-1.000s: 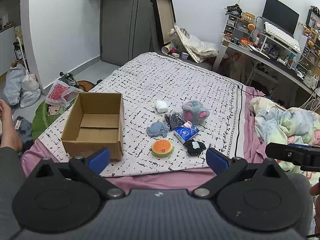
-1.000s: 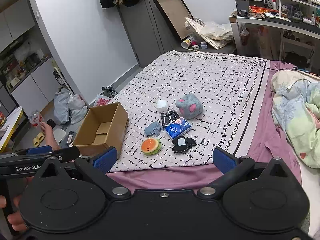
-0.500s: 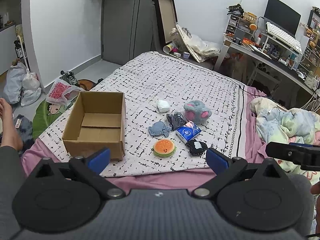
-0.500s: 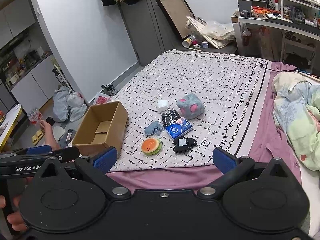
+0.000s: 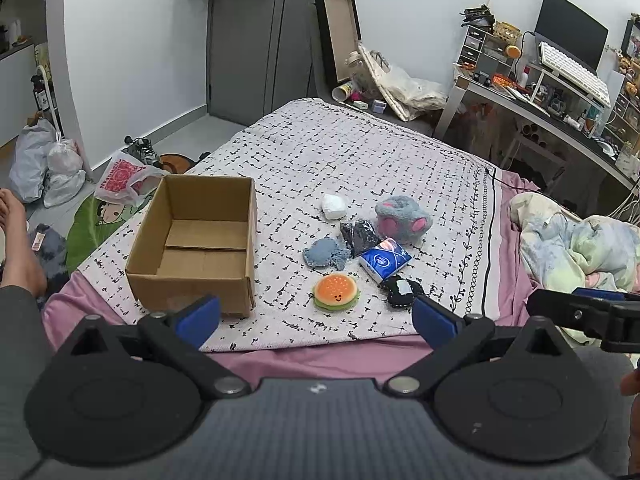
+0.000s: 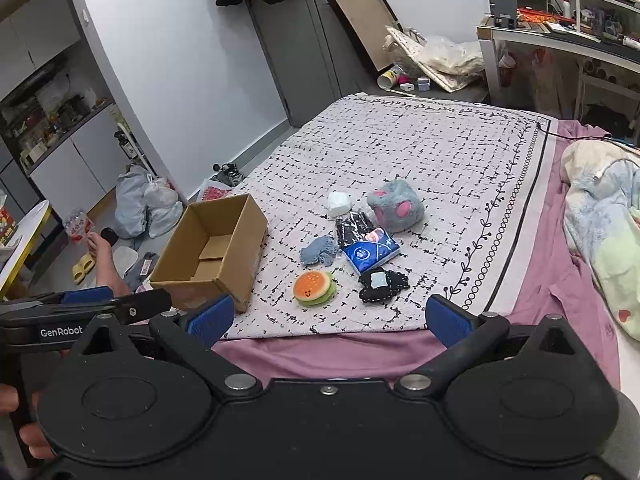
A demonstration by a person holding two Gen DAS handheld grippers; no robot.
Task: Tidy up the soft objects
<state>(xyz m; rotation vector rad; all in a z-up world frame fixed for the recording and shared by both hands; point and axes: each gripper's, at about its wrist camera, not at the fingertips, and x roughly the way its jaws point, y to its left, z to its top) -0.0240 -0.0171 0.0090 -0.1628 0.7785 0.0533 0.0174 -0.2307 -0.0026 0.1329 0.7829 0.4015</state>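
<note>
Both tools are hovering off the bed's near edge: left gripper [image 5: 316,316] and right gripper [image 6: 326,318] are each standing wide open, carrying nothing. Soft items are lying clustered mid-blanket [image 5: 360,152], toward its near edge; the cardboard box [image 5: 194,240] is sitting empty at the near left corner. The burger plush [image 5: 335,292] is lying nearest (likely light, squashy); pinching across its middle should be holding best.

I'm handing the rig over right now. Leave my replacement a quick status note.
Left gripper: open, empty, short of the bed.
Right gripper: open, empty, short of the bed.
Box: on the blanket's left, empty.
To its right, loose: burger, black pouch, tissue pack, blue cloth, dark bag, white roll, grey plush.
Done: nothing boxed.
Left: all seven.
</note>
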